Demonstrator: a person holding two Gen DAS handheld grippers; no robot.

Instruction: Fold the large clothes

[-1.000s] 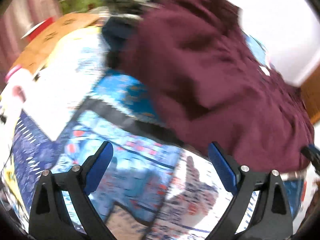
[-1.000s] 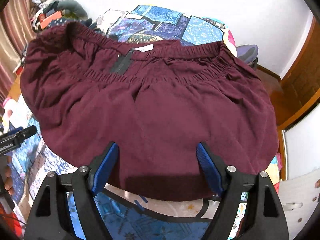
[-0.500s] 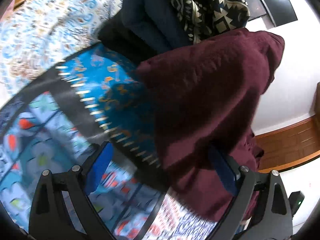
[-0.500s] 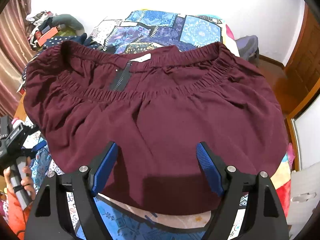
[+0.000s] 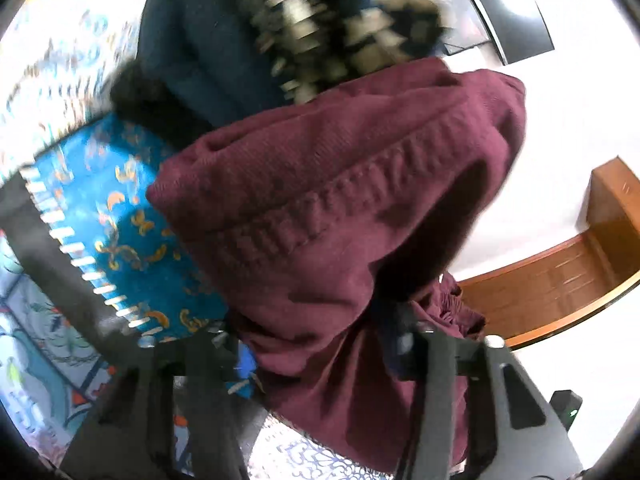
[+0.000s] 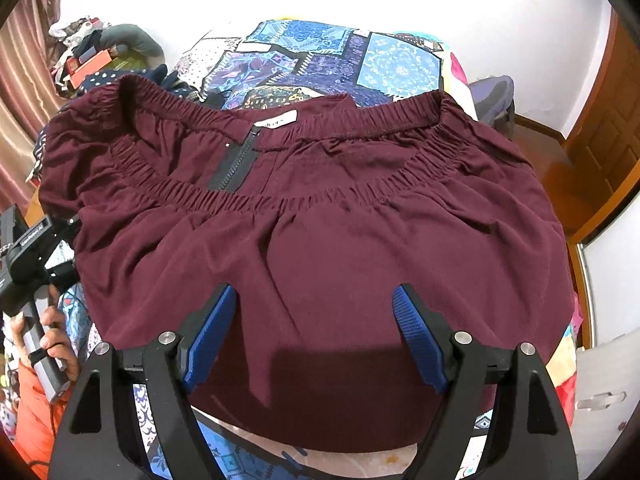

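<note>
A maroon skirt (image 6: 320,232) with an elastic waistband and a black zipper (image 6: 236,164) lies spread on the patchwork bed cover (image 6: 320,60). My right gripper (image 6: 316,332) is open and empty, just above the skirt's near hem. The left gripper (image 5: 316,344) is at the skirt's left edge; maroon cloth (image 5: 340,220) fills the space between its fingers and hides the pads. The left gripper and the hand holding it also show in the right wrist view (image 6: 28,248).
A dark blue garment (image 5: 200,48) and a black and cream patterned one (image 5: 344,12) lie beyond the skirt's left edge. A clothes pile (image 6: 92,52) sits at the far left. A wooden door (image 6: 600,128) stands to the right.
The left gripper swung toward the skirt's left edge and moved in until cloth lies between its fingers. The right gripper stayed open over the near hem.
</note>
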